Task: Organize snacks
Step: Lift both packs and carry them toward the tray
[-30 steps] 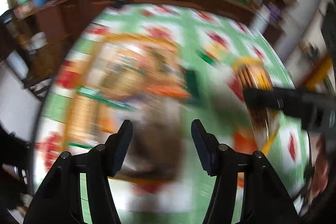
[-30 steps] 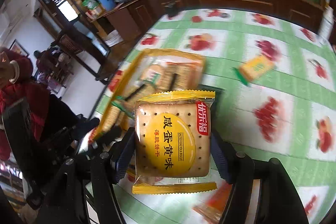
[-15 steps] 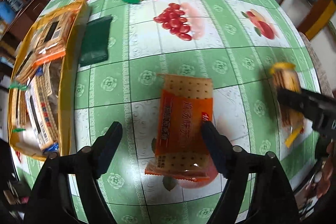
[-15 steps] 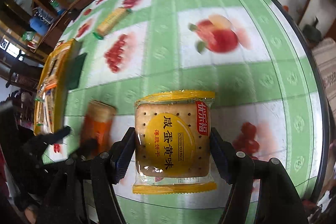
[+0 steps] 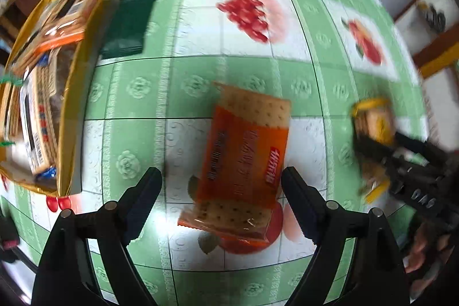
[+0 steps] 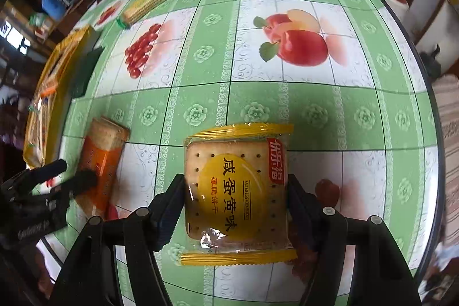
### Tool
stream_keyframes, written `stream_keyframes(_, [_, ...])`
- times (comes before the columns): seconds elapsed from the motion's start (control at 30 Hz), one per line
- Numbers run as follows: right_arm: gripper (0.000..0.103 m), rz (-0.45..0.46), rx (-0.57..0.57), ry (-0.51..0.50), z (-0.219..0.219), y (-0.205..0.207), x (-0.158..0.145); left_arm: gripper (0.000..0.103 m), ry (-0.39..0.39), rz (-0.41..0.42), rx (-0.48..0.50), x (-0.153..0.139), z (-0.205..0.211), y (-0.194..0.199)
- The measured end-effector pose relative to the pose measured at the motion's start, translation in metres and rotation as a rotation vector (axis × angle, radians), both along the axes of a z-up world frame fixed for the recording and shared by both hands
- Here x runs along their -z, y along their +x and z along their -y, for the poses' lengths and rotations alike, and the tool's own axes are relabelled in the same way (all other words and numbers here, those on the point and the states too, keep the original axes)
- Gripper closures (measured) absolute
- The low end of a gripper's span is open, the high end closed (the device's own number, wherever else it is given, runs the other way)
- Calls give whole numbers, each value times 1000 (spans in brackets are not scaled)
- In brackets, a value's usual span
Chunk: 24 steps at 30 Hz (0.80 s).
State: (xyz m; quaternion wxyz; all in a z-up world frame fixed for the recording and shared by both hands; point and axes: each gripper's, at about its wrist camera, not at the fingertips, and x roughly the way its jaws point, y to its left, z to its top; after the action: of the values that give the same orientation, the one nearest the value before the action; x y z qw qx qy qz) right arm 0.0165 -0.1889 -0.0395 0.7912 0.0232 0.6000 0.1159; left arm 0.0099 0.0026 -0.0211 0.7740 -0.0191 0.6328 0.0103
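orange packet [image 5: 243, 162], yellow packet [image 6: 235, 191], green fruit-print tablecloth [image 6: 315, 105]

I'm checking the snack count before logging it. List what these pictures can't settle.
- Packets in the yellow box: left wrist view, blurred and cut by the left edge; uncountable.
- Dark green packet: both views, no readable label.
- Orange cracker packet: lettering blurred in the left wrist view; in the right wrist view the left gripper covers it.
- Table under the yellow cracker packet: right wrist view, hidden, so contact is unclear.

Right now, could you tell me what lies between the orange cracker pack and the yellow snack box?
In the left wrist view, only bare green tablecloth separates the orange cracker pack from the yellow snack box.
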Motion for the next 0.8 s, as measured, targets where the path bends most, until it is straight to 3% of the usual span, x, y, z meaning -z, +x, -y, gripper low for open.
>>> stream_keyframes(0.07, [31, -3, -12, -16, -3, 2, 1, 13, 36, -25, 32, 13, 8, 5])
stream_keyframes(0.2, [31, -19, -16, -1, -1, 4, 1, 0, 25, -26, 16, 20, 8, 14])
stream_keyframes(0.3, [31, -22, -40, -20, -3, 3, 2, 0, 27, 10, 9, 23, 13, 15])
stream_keyframes(0.37, [33, -9, -58, -41, -5, 2, 2, 0, 25, 36, 61, 24, 24, 15])
stream_keyframes(0.4, [33, -2, -65, -48, -6, 1, 2, 6, 19, 47, 79, 23, 29, 14])
stream_keyframes(0.47, [34, 9, -72, -45, -7, -1, 2, 48, 12, 88, 113, 15, 37, 12])
stream_keyframes(0.53, [34, 12, -61, -39, -6, -3, 1, 51, -132, 62, 129, 12, 35, 15])
stream_keyframes(0.6, [34, 11, -50, -33, -3, -4, 1, 51, -196, 47, 112, 14, 30, 18])
stream_keyframes(0.8, [34, 8, -38, -25, -2, -10, -2, 51, -261, 37, 93, 12, 20, 14])
